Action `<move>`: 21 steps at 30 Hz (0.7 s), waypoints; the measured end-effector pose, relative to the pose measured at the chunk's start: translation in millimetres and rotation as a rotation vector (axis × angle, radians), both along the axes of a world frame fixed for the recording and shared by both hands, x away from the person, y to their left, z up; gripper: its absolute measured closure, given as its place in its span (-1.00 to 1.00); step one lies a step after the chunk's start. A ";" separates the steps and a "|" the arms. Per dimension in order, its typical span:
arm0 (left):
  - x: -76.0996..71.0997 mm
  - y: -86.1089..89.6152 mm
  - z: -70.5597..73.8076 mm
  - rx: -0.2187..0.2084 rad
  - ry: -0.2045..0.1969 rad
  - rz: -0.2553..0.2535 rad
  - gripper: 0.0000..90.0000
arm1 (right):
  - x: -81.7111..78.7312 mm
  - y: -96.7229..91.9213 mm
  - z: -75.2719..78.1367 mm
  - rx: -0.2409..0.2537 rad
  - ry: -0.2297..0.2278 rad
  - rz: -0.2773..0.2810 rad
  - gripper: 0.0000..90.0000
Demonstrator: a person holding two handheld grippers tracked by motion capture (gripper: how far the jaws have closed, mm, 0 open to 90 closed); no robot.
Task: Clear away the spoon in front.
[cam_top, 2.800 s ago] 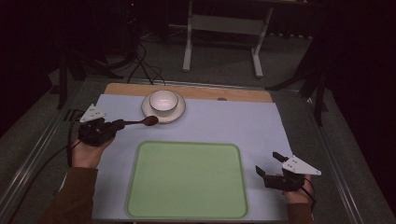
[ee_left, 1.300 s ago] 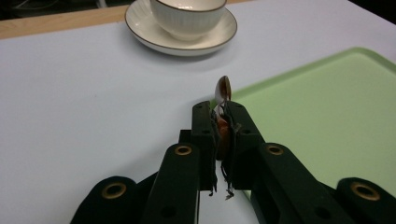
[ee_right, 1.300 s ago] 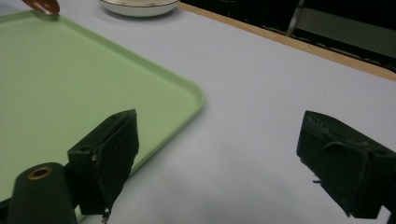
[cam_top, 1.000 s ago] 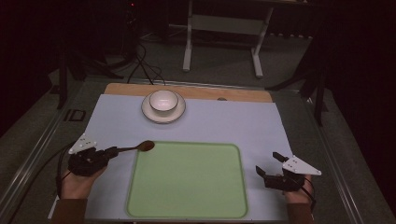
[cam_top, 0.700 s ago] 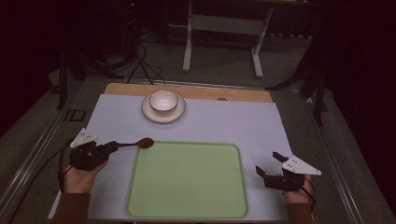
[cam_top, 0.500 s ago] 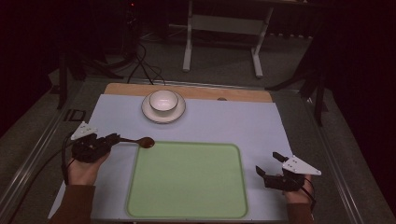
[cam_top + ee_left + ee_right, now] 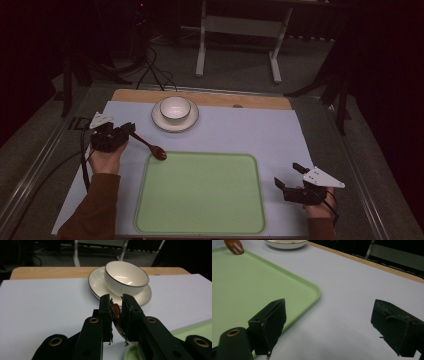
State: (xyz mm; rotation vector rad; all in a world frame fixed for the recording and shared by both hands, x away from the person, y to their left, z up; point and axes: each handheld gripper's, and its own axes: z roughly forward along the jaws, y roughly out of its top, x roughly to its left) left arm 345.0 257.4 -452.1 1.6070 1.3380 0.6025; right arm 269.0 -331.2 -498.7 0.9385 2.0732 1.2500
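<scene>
Clearly, the brown wooden spoon (image 7: 150,146) is the thing in hand: it lies slantwise on the pale sheet covering the bench (image 7: 240,131), its handle pointing up toward the left tongs (image 7: 126,131) and its dark bowl end resting right at the upper left corner of the green tray (image 7: 200,192), on or just against the rim. In the left gripper view the spoon's reddish-brown handle (image 7: 116,315) sits between the two black jaws, which stand close together with a narrow slot between them; the jaws have just been easing apart a little, with the spoon between them. The pads look to be against the wood on both sides, though the slot is too dim to be sure how firmly they press.

Beyond the left tongs in that view stands a cream bowl (image 7: 126,277) with a thin dark rim, set on a matching saucer (image 7: 97,283). From above, bowl and saucer sit near the far edge of the bench, up and to the right of the left hand (image 7: 107,157), well apart from the tray.

The tray lies flat in the near middle of the bench. In the right gripper view the spoon's bowl (image 7: 234,246) rests at the tray's far corner.

The right tongs (image 7: 290,180) sit near the right front of the bench, just beside the tray's right edge, jaws spread wide with nothing between them, over bare sheet.
</scene>
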 end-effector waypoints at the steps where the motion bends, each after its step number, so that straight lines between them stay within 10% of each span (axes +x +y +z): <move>1: 3.6 -0.8 -1.2 0.017 0.000 0.007 0.73 | -0.1 0.0 0.0 0.000 0.000 0.000 -0.72; 9: 15.2 0.1 -6.3 -0.042 0.024 -0.002 0.73 | 0.0 -0.7 -0.3 0.001 0.003 -0.004 -0.72; 21: 15.0 -4.5 -11.1 -0.006 0.083 -0.065 0.67 | 0.6 0.2 -1.0 -0.004 0.009 -0.003 -0.72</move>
